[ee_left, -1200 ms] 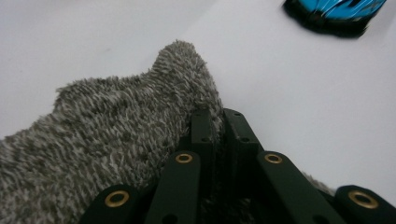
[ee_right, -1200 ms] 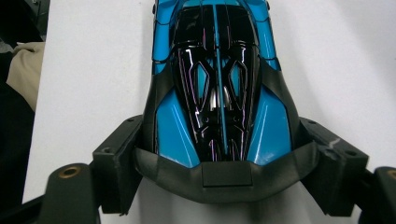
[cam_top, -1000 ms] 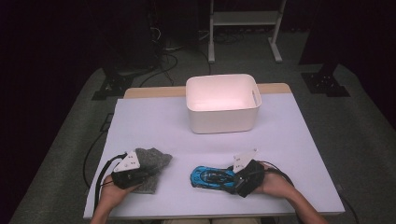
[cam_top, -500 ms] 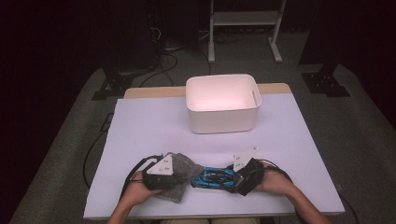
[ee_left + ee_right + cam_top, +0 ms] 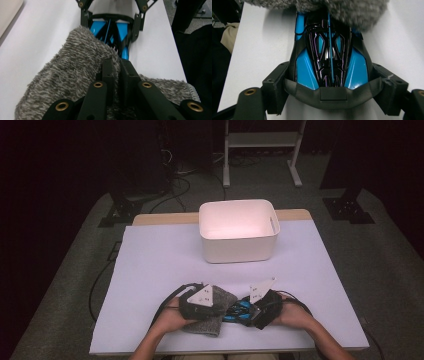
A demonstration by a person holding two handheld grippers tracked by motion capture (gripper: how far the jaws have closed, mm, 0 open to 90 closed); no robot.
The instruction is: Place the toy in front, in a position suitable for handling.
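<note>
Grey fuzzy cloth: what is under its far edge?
The grey fuzzy cloth, pinched in the left claw, drapes over one end of the blue and black toy car, which the right claw clamps. That covered end is hidden.

open tabletop [image 5: 150,265] left and right, white bin [image 5: 237,232] blocking the far middle, apparently empty

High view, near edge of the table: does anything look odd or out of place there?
Nothing damaged or spilled. The fuzzy grey cloth, pinched in the left tool, lies over one end of the blue and black toy car, which the right tool grips by its sides. The white plastic bin stands upright.
</note>
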